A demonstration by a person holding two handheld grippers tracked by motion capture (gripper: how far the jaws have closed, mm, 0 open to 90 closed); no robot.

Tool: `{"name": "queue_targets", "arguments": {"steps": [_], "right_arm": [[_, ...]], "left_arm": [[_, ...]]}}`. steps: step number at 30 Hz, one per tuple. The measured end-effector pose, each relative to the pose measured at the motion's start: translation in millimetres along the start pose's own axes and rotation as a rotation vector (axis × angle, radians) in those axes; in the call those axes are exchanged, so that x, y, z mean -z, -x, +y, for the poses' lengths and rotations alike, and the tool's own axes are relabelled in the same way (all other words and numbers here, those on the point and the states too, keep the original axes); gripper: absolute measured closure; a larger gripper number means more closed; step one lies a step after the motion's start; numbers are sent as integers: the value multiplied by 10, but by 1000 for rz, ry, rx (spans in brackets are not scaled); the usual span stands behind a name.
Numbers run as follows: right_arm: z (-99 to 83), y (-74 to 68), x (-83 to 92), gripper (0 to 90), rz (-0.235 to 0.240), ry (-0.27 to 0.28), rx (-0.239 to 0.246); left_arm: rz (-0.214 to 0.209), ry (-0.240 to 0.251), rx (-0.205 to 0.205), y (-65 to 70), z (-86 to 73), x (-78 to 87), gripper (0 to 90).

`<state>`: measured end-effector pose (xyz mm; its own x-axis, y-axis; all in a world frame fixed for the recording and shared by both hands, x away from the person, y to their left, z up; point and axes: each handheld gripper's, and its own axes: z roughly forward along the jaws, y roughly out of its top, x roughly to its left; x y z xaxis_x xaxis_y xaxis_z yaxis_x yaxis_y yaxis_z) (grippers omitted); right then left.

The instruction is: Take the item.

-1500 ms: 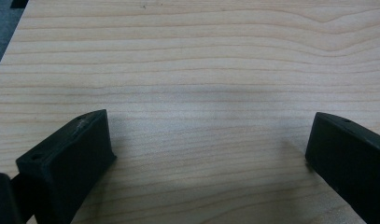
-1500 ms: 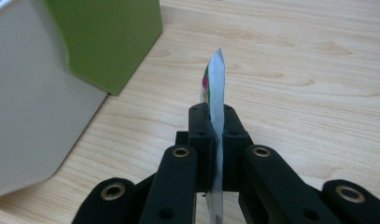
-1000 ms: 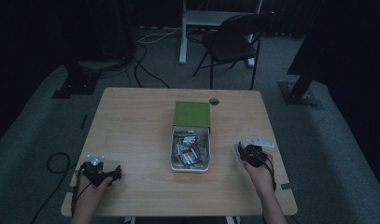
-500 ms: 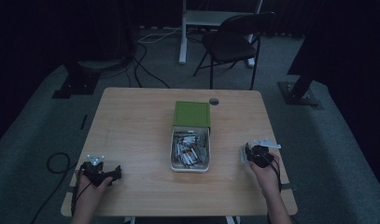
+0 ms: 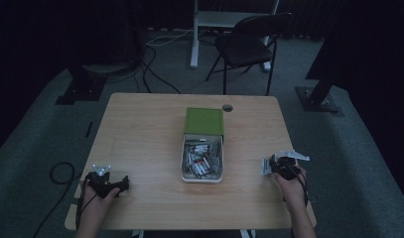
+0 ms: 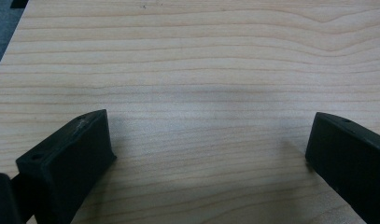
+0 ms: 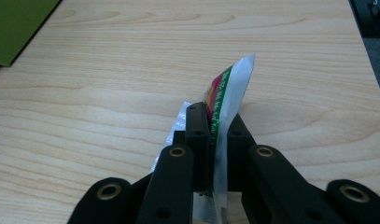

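Observation:
A white bin (image 5: pixel 202 177) with a raised green lid (image 5: pixel 204 120) sits at the table's middle, full of several small sachets (image 5: pixel 201 159). My right gripper (image 5: pixel 275 166) is at the right edge of the table, to the right of the bin. It is shut on a white sachet (image 7: pixel 224 100) with red and green print, which stands on edge between the jaws. My left gripper (image 5: pixel 116 185) rests near the front left corner, its jaws wide apart over bare wood with nothing between them (image 6: pixel 208 144).
The wooden table (image 5: pixel 140 134) has a round cable hole (image 5: pixel 227 107) at the back. A folding chair (image 5: pixel 249 37) and a desk leg stand beyond it. Cables lie on the floor at left.
My right gripper has moved right and toward the front, away from the bin, carrying the sachet. The left gripper has stayed put.

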<state>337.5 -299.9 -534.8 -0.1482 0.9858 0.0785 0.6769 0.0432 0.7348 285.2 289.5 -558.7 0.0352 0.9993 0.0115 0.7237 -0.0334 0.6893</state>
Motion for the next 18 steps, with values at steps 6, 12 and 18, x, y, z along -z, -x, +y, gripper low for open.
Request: {"name": "queue_targets", "arguments": {"steps": [6,12,18], "right_arm": [[-48,73,-7,834,6,4,-23],[-63,143,-3,772,7,5,-50],[-78,229,0,629,15,13,-39]], "left_arm": [[0,-1,-1,-1,0,1,10],[0,-1,-1,-1,0,1,11],[0,-1,0,-1,0,1,10]]}}
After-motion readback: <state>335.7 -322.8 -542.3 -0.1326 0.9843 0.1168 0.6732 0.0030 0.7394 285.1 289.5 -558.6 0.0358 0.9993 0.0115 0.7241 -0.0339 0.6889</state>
